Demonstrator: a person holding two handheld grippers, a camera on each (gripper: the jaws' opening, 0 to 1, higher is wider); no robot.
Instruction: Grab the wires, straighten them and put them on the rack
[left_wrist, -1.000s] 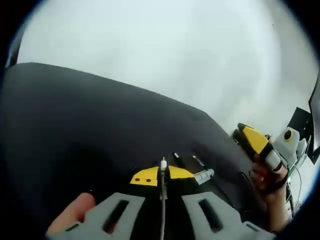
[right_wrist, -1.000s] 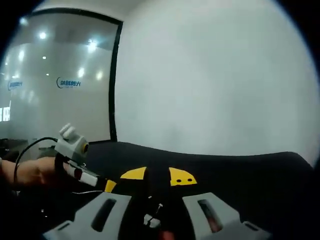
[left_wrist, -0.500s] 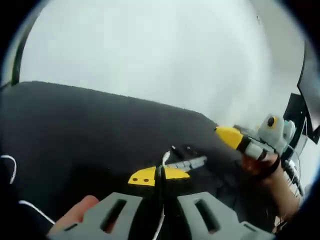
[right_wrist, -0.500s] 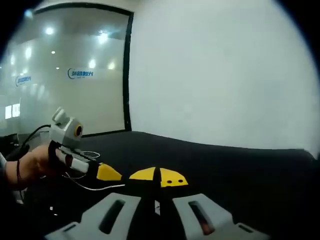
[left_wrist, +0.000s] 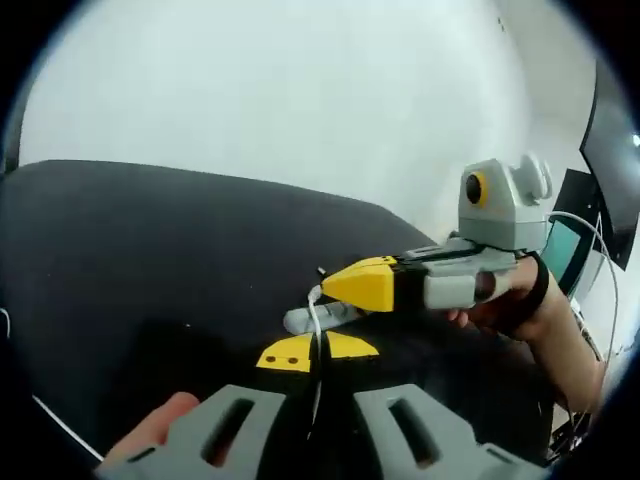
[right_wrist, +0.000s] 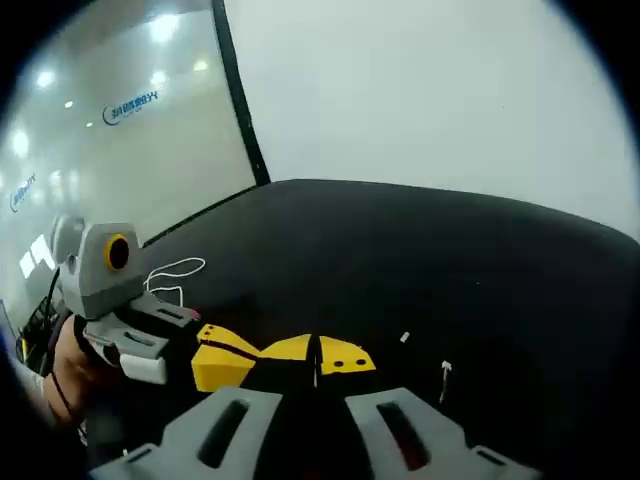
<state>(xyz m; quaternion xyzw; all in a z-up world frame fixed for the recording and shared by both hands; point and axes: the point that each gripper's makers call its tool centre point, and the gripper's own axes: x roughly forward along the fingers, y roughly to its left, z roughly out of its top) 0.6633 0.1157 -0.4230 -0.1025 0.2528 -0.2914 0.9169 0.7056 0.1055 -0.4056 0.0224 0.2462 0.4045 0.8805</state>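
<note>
- The wire is thin and white with a small white plug end; in the left gripper view it rises from between the yellow tips of the left gripper and curls slightly to the left above them.
- The left gripper's jaws are pressed together with the wire pinched between the tips, just above the black table.
- Below the tips the wire runs down the dark gap between the grey jaw bases, where it is hard to follow.
- The right gripper comes in from the right side of the left gripper view, held by a hand; its yellow tip lies right beside the wire's free end, just above the left gripper's tips. From here I cannot tell whether it touches the wire.
- A grey cylindrical connector lies on the table just behind the wire, partly hidden by the right gripper's tip.
- In the right gripper view the right gripper's yellow tips meet with only a thin dark seam between them; whether anything is caught there cannot be told.
- The left gripper sits just to the left of those tips, its yellow tip almost touching them.
- Another white wire lies looped on the table well beyond the left gripper, near the table's far edge.
- Two small white bits lie on the table to the right of the right gripper's tips.
</note>
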